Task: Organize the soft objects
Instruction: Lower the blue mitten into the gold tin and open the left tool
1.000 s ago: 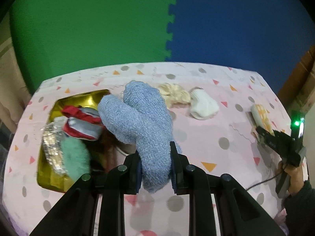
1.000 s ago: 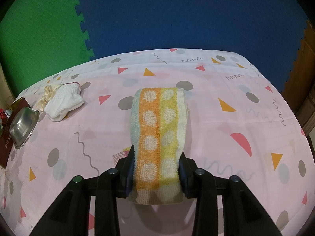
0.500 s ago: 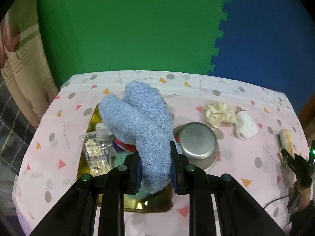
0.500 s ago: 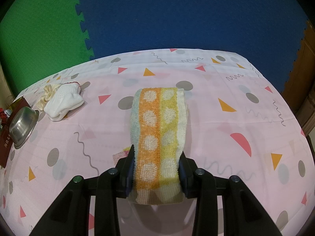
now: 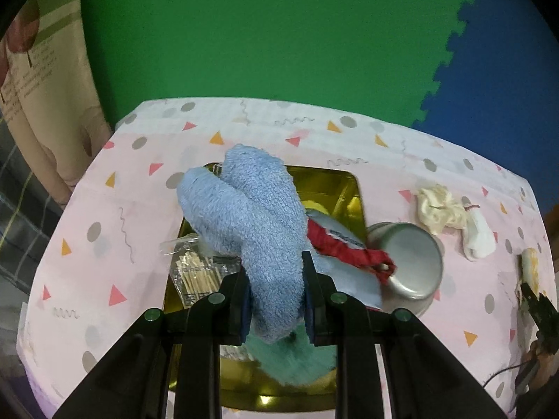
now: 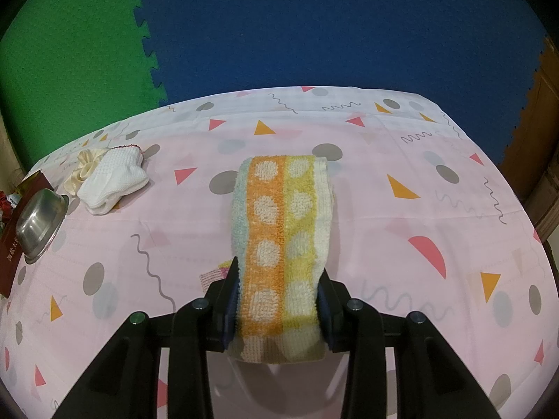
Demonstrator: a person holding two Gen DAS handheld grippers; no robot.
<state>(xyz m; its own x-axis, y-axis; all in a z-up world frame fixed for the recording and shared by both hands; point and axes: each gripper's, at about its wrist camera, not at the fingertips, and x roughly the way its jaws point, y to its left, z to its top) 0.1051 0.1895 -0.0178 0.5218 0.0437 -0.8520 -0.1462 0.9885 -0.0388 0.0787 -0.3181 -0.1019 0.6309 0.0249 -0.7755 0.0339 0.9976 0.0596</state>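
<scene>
My left gripper (image 5: 276,300) is shut on a fluffy blue sock (image 5: 255,223) and holds it above the gold tray (image 5: 346,185). The tray holds a red and grey cloth (image 5: 346,244), a teal fluffy item (image 5: 297,359) and a bag of toothpicks (image 5: 195,272). My right gripper (image 6: 277,300) is shut on a folded towel (image 6: 283,230) striped orange and yellow with white dots, resting on the tablecloth. A white sock (image 6: 111,181) and a cream scrunchie (image 6: 85,167) lie at the left; they also show in the left wrist view, the sock (image 5: 478,237) and scrunchie (image 5: 440,209).
An upturned steel bowl (image 5: 408,262) sits at the tray's right edge; it also shows in the right wrist view (image 6: 40,227), next to a dark red booklet (image 6: 14,244). The pink patterned tablecloth (image 6: 419,227) covers the table. Green and blue foam mats lie beyond.
My left gripper has carried the blue sock leftward, from beside the tray to above it. The right gripper and towel have not moved.
</scene>
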